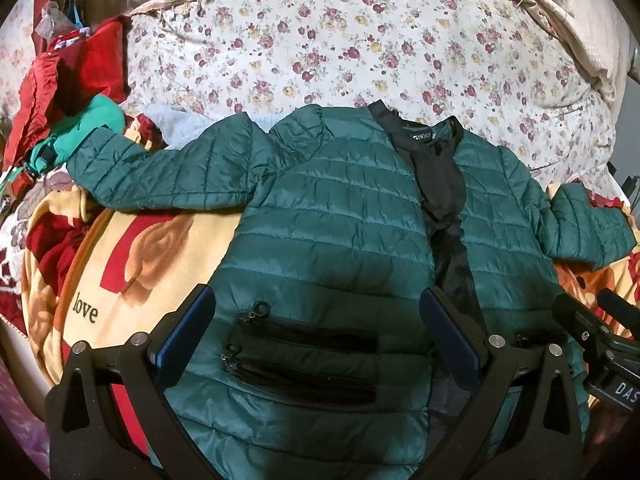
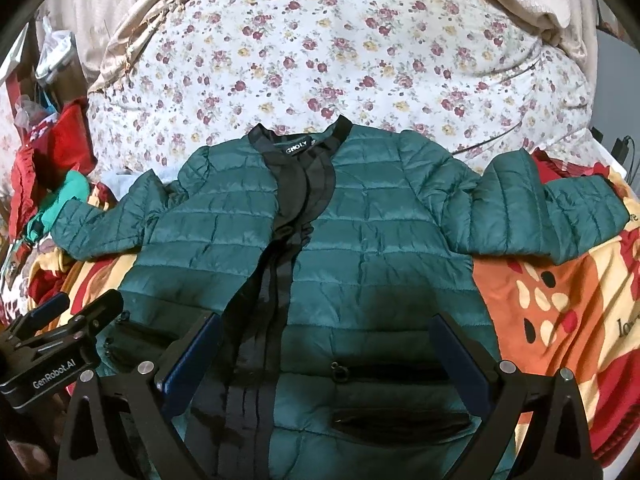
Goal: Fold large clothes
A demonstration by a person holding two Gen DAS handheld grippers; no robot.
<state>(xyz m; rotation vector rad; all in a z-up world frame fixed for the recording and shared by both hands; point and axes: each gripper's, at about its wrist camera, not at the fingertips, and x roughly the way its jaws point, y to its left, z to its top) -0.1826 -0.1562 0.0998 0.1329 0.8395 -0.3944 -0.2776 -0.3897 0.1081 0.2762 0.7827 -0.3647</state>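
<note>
We see the floral quilt (image 1: 360,40) first, filling the far side of the bed from ten to two o'clock in both wrist views, with a beige tasselled cover (image 1: 540,4) bunched along its far edge. Nearer us lies an orange and yellow blanket (image 1: 160,256) printed with roses and the word "love", showing at eight o'clock in the left wrist view and at four o'clock in the right wrist view.

On that blanket the green quilted jacket (image 2: 380,240) is spread flat, front up, collar toward twelve o'clock. Its front is slightly open, baring the black lining (image 2: 296,184) and a label at the neck. One sleeve (image 1: 160,168) reaches toward nine o'clock, the other sleeve (image 2: 540,208) toward three o'clock. Two black zip pockets (image 1: 304,360) sit on one front panel at six o'clock in the left wrist view.

A heap of red and bright green clothes (image 1: 72,96) sits at nine to ten o'clock, touching the end of the nine o'clock sleeve.

Our left gripper (image 1: 316,340) hangs over the jacket's lower front, fingers spread wide, nothing between them but the fabric below. Our right gripper (image 2: 328,364) is likewise wide apart over the other front panel, holding nothing. Each gripper shows at the edge of the other's view.
</note>
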